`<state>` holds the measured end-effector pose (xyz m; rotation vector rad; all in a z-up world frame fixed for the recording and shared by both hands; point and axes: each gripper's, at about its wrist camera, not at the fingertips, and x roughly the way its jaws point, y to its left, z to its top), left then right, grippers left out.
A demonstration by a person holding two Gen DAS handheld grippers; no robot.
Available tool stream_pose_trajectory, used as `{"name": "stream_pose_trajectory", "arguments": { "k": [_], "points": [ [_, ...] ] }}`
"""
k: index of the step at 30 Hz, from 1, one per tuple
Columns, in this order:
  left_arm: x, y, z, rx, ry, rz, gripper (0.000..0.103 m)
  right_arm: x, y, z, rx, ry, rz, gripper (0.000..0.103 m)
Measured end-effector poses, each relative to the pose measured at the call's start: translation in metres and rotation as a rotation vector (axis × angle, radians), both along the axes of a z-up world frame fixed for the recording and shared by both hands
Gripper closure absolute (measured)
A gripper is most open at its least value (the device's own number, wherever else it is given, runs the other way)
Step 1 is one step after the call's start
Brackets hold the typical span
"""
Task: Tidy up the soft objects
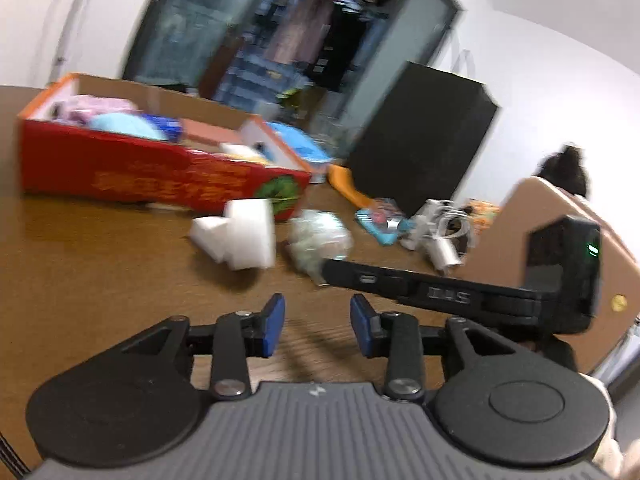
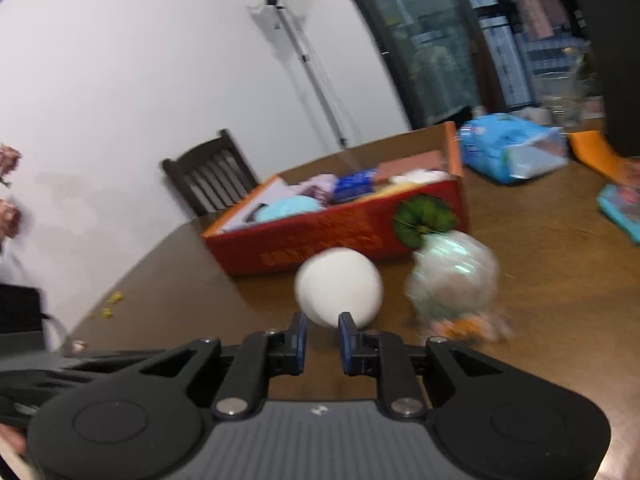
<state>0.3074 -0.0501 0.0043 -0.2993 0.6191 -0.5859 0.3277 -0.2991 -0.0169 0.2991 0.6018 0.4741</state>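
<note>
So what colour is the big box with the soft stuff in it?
Red box with gold print, clearest in the left wrist view.

Red box [image 2: 352, 236] with gold lettering, white sponge [image 2: 340, 286], brown table [image 2: 540, 280]
</note>
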Motion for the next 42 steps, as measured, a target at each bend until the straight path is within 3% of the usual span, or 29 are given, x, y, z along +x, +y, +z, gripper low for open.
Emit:
{"name": "stream_pose_trajectory", "arguments": {
  "k": [1, 3, 7, 13, 16, 17, 18, 19, 21, 22, 28, 32, 34, 35, 36, 39, 42],
  "points": [
    [0.000, 0.003, 0.001, 0.020, 0.000, 0.037, 0.064, -0.002, 0.000, 0.001, -0.013, -0.004, -0.013, 0.076],
    [0.005, 0.006, 0.004, 0.063, 0.001, 0.124, 0.056, -0.006, 0.005, 0.006, -0.043, -0.040, -0.023, 0.053],
    [0.024, -0.003, 0.014, 0.138, -0.044, 0.212, 0.038, -0.005, 0.014, 0.019, -0.193, -0.140, -0.122, 0.053],
    [0.052, -0.042, 0.018, 0.173, -0.076, 0.147, 0.038, 0.040, -0.025, 0.003, -0.156, -0.059, -0.225, 0.052],
    [0.067, -0.055, 0.010, 0.213, -0.076, 0.158, 0.044, 0.064, -0.040, -0.011, -0.062, 0.006, -0.221, 0.053],
    [0.072, -0.057, 0.008, 0.226, -0.066, 0.163, 0.046, 0.068, -0.041, -0.015, -0.049, 0.010, -0.208, 0.060],
    [0.078, -0.058, 0.005, 0.232, -0.057, 0.167, 0.048, 0.071, -0.040, -0.019, -0.031, 0.006, -0.185, 0.075],
    [0.081, -0.057, 0.002, 0.235, -0.051, 0.174, 0.049, 0.072, -0.039, -0.022, -0.009, 0.006, -0.162, 0.079],
    [0.089, -0.056, -0.002, 0.237, -0.029, 0.175, 0.061, 0.070, -0.034, -0.022, -0.007, 0.005, -0.143, 0.084],
    [0.091, -0.055, -0.004, 0.235, -0.014, 0.164, 0.075, 0.067, -0.031, -0.020, -0.021, -0.008, -0.135, 0.085],
    [0.039, -0.028, 0.016, 0.108, -0.008, 0.131, 0.075, 0.022, -0.020, 0.012, -0.030, -0.112, -0.060, 0.087],
    [-0.008, 0.016, 0.006, 0.003, 0.105, 0.162, 0.075, -0.024, -0.016, 0.006, 0.016, -0.043, 0.029, 0.086],
    [-0.025, 0.027, -0.003, 0.031, 0.126, 0.204, 0.065, -0.038, -0.011, -0.004, 0.013, -0.007, 0.054, 0.086],
    [-0.033, 0.030, -0.006, 0.057, 0.114, 0.218, 0.050, -0.044, -0.008, -0.009, -0.005, 0.005, 0.054, 0.083],
    [-0.039, 0.030, -0.007, 0.081, 0.094, 0.235, 0.038, -0.049, -0.005, -0.012, -0.021, -0.001, 0.046, 0.075],
    [-0.058, 0.025, -0.002, 0.129, -0.012, 0.223, 0.016, -0.060, -0.001, -0.012, -0.063, -0.045, 0.025, 0.068],
    [-0.062, 0.009, -0.002, 0.201, -0.083, 0.175, 0.014, -0.058, 0.002, -0.008, -0.064, -0.057, 0.020, 0.058]
  ]
}}
